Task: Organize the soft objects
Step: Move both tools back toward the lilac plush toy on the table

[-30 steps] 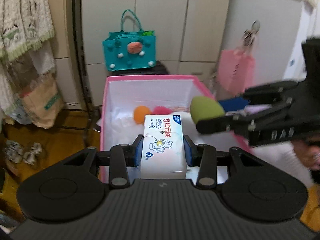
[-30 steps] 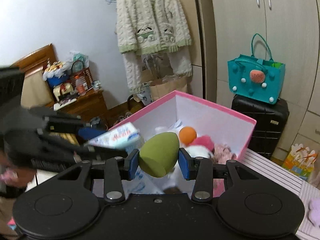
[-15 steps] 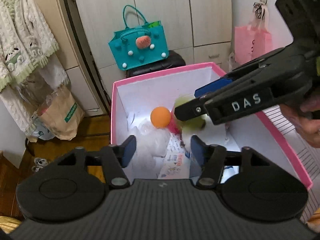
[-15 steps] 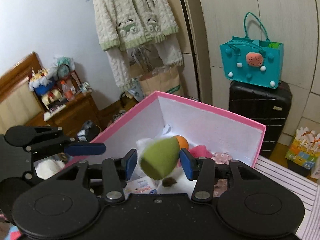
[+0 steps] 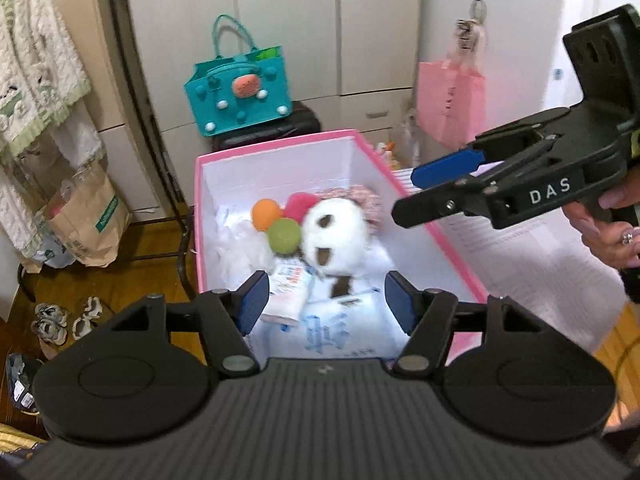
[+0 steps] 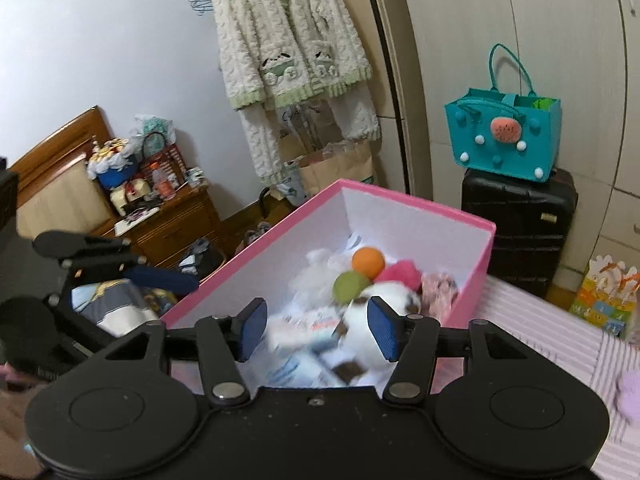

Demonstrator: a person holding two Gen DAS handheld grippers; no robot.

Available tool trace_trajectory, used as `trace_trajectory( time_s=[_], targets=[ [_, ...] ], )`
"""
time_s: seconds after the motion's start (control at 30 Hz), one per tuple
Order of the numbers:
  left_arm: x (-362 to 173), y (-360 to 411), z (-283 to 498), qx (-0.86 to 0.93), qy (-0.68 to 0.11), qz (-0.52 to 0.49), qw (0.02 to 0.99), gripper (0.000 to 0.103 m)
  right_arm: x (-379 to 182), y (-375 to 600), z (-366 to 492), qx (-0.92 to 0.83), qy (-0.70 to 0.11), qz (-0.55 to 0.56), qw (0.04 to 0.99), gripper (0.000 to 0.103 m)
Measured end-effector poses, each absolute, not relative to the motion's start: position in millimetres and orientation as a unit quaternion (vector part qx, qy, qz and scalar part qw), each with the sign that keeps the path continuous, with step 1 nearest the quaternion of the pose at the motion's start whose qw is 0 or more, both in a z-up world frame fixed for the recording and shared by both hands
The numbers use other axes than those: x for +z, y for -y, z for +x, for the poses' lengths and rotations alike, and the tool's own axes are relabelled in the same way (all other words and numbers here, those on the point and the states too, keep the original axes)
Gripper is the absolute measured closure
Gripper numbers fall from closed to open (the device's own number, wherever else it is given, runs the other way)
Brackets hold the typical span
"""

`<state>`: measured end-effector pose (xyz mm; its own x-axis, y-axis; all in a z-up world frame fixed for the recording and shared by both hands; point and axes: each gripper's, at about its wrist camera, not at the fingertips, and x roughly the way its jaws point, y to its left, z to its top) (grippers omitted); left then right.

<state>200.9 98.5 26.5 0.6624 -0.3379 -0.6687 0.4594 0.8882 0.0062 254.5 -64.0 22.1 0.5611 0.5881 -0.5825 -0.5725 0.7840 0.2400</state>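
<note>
Lying inside the pink box (image 5: 404,184), a green sponge (image 5: 284,236) of rounded shape is seen beside an orange ball (image 5: 266,214) and a pink pom-pom (image 5: 300,206). A white plush toy (image 5: 340,236) with brown patches, blurred, is pressed against them, and what appears to be a tissue pack (image 5: 290,292) is tilted over pale plastic packets. The left gripper (image 5: 324,300) fingers are opening, with nothing pinched. The right gripper (image 6: 316,330) fingers are likewise spreading, empty, above the box.
</note>
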Motion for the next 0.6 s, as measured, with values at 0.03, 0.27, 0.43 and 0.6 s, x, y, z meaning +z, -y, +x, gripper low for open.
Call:
trace_trajectory(
  time_s=[0.03, 0.27, 0.43, 0.6],
  targets=[
    [30.9, -95.8, 193.5, -0.227, -0.348, 0.091, 0.905, 0.038, 24.4, 68.4, 248.1, 0.33, -0.338, 0.014, 0.881, 0.042],
    [41.0, -75.0, 148.5, -0.259, -0.362, 0.115, 0.888, 0.032, 36.0, 96.1, 185.8, 0.337, -0.346, 0.011, 0.876, 0.041],
    [37.4, -62.5, 124.4, -0.283, -0.374, 0.123, 0.875, 0.028, 30.6, 109.8, 142.9, 0.322, -0.34, -0.014, 0.883, 0.039],
    [32.1, -47.0, 109.5, -0.294, -0.39, 0.137, 0.862, 0.022, 18.3, 128.4, 106.4, 0.303, -0.344, -0.029, 0.888, 0.035]
  ],
)
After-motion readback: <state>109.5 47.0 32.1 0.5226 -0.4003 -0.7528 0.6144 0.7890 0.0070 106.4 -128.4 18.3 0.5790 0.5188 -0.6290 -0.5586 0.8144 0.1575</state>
